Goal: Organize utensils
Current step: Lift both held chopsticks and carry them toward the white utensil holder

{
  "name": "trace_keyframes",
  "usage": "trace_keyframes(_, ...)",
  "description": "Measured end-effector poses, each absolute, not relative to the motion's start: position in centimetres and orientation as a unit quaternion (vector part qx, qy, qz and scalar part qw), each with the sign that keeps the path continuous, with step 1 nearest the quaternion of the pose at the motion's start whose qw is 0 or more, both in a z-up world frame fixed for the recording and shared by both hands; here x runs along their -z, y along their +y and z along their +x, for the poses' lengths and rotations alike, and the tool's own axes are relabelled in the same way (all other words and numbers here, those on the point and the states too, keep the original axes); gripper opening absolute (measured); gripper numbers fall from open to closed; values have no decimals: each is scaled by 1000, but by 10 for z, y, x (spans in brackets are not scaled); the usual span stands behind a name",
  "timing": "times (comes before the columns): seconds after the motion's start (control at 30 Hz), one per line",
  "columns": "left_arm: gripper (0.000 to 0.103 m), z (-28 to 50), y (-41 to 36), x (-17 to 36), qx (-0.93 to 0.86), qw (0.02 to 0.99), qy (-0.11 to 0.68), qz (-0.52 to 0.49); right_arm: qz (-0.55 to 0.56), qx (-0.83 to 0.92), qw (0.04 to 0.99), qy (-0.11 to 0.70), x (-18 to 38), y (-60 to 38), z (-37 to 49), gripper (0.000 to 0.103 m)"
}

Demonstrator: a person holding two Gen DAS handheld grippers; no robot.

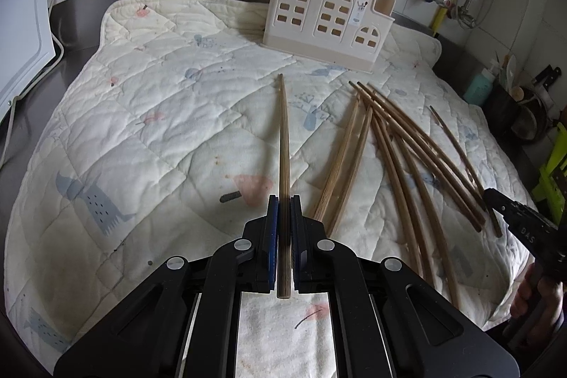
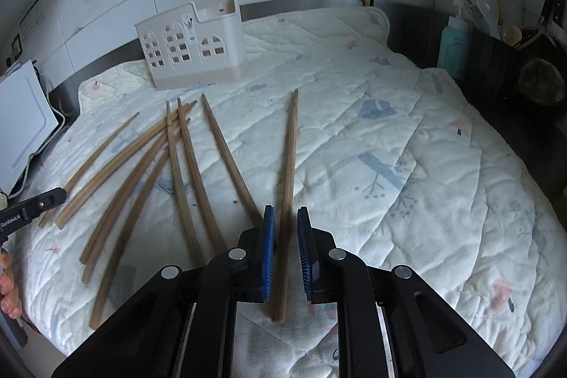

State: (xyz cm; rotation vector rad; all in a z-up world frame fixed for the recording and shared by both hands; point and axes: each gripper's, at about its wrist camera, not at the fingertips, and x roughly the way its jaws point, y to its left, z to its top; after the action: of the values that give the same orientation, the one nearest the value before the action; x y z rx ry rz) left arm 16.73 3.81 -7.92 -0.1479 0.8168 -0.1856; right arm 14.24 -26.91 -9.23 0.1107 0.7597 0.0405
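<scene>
My left gripper [image 1: 283, 201] is shut on a wooden chopstick [image 1: 283, 137] that points toward the beige house-shaped utensil holder [image 1: 326, 20] at the back of the quilted mat. Several more chopsticks [image 1: 400, 151] lie fanned on the mat to its right. My right gripper [image 2: 285, 213] is open, its blue pads on either side of a single chopstick [image 2: 290, 158] lying on the mat, not touching it. Several chopsticks [image 2: 170, 158] lie to its left, and the holder [image 2: 191, 48] stands at the back left. The right gripper also shows in the left wrist view [image 1: 496, 197].
A white quilted mat [image 2: 407, 137] covers a steel counter. A white board [image 1: 24, 34] and cable sit at the left. A teal bottle [image 2: 455, 41], a dark utensil pot [image 2: 496, 66] and pipes on the tiled wall stand at the right back.
</scene>
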Motion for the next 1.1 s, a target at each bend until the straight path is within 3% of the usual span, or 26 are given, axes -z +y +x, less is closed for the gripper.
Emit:
trace_keyframes(0.47, 8, 167, 36, 90, 82, 905, 411, -78, 37, -22, 930, 365, 89, -271, 140, 7)
trace_keyframes(1.1, 5, 168, 34, 62, 86, 916, 388, -56, 2, -59, 958, 279, 14, -256, 127, 6)
